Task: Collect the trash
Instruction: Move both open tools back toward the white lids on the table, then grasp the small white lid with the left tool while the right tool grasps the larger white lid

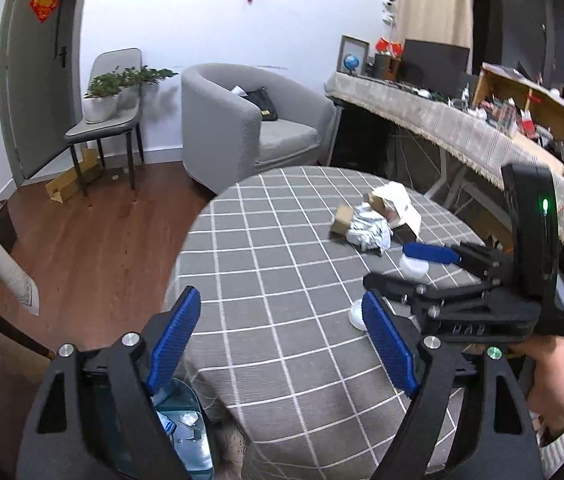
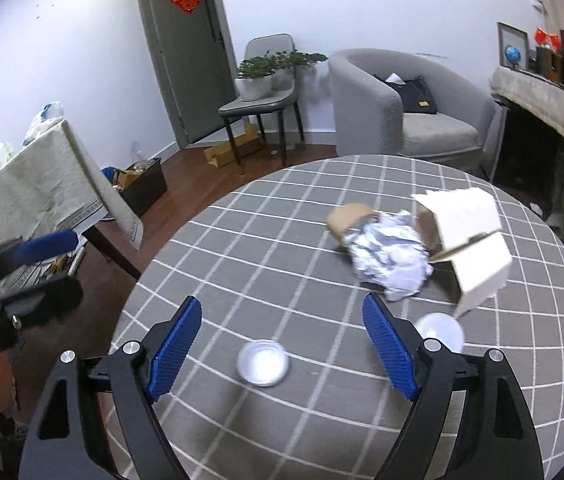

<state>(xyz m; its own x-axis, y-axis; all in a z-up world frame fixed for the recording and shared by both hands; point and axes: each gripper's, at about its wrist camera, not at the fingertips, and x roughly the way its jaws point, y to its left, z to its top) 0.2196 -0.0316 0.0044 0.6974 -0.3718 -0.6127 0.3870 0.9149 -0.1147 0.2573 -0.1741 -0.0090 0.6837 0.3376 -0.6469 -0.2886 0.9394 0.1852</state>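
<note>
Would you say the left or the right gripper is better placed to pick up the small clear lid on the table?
Probably the right gripper: open, with the clear lid between its fingers. The left gripper, also open, hangs over the table edge.

A round table [image 2: 242, 240] under both grippers wears a matt grey woven cloth with a white grid. Ahead of the right gripper [image 2: 282, 344], whose fingers [image 2: 174, 348] carry ribbed blue pads on matt black plastic with shiny metal bolts, lies crumpled, glossy silver foil [image 2: 386, 256]. Touching the foil is an open cardboard box [image 2: 470, 240], white outside, plain brown inside. Between the right fingers sits a clear plastic lid [image 2: 263, 362]. Beyond the left gripper [image 1: 282, 348] the floor [image 1: 94, 240] is polished brown wood.
</note>
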